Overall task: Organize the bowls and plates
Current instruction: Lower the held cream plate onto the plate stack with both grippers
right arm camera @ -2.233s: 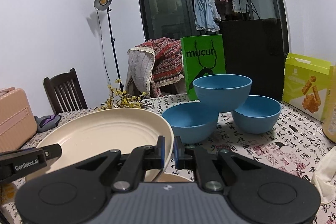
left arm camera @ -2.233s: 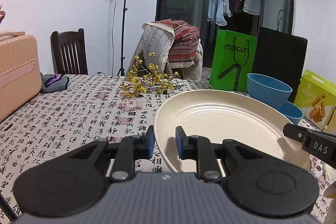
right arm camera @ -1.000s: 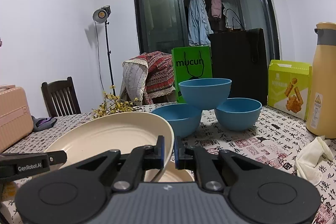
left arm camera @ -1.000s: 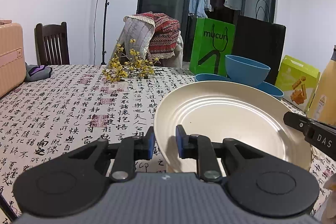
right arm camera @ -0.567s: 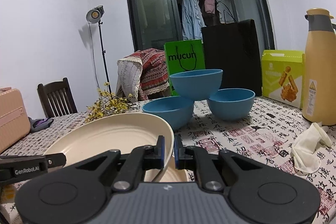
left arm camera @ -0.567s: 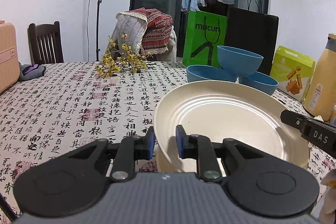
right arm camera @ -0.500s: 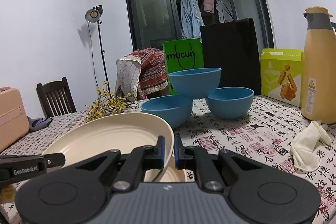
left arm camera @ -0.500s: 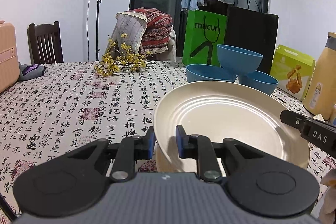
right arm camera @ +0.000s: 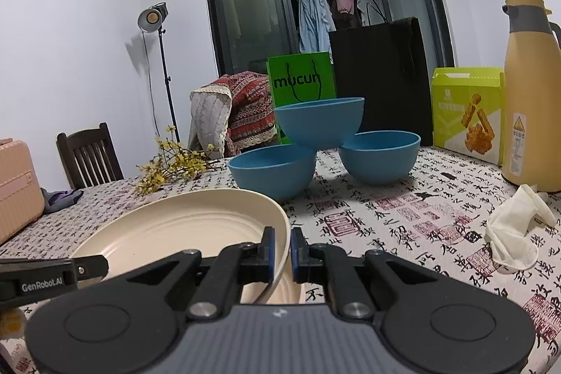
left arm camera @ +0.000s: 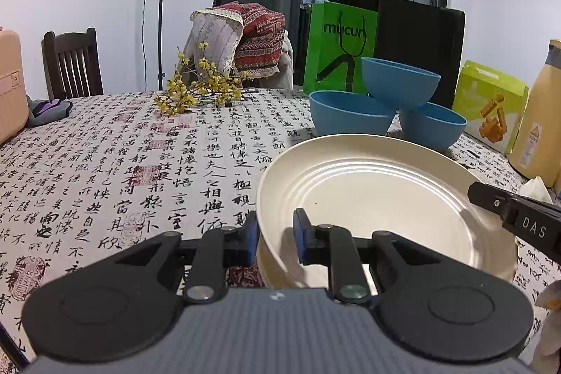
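Table (left arm camera: 105, 163): calligraphy-print cloth
Bowls (right arm camera: 317, 125): 3 blue, 1 resting on 2
Left gripper (left arm camera: 276, 240): clamped on cream plate (left arm camera: 385, 191) rim
Right gripper (right arm camera: 282, 255): clamped on opposite rim

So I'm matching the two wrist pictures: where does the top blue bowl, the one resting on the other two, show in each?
Left wrist: top blue bowl right of centre, upper half, above the cream plate.
Right wrist: it sits at centre.
Shared landmark: the green mucun bag right behind it.
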Tool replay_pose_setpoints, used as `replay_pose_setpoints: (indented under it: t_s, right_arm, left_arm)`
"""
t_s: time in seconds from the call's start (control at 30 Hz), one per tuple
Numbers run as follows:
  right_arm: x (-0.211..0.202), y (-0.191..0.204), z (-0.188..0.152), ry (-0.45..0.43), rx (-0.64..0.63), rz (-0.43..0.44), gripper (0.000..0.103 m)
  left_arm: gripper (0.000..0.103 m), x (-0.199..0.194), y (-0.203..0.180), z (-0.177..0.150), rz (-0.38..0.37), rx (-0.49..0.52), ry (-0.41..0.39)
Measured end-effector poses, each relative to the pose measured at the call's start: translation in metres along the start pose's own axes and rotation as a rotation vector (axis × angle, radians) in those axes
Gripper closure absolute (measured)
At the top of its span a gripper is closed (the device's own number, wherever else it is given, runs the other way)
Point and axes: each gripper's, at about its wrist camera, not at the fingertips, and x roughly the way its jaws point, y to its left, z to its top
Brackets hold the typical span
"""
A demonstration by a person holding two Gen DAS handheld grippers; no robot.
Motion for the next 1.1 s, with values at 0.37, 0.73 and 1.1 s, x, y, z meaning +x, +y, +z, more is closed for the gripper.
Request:
replay_pose_setpoints:
  t_s: [0.37, 0.73, 1.1]
  right_arm:
    - [0.008, -0.006, -0.009, 0.025, 0.006, -0.006, 0.094]
    - [0.012, -0.013, -0.014, 0.029, 0.010, -0.018, 0.094]
    - [0.015, -0.014, -0.019, 0.028, -0.002, -0.018, 0.094]
  left_arm:
    - [0.083, 0.008, -0.004, -0.006, 0.004, 0.018, 0.017]
    - [0.082, 0.010, -0.014, -0.012, 0.015, 0.072, 0.012]
    - [0.070, 0.009, -0.027, -0.016, 0.049, 0.134, -0.016]
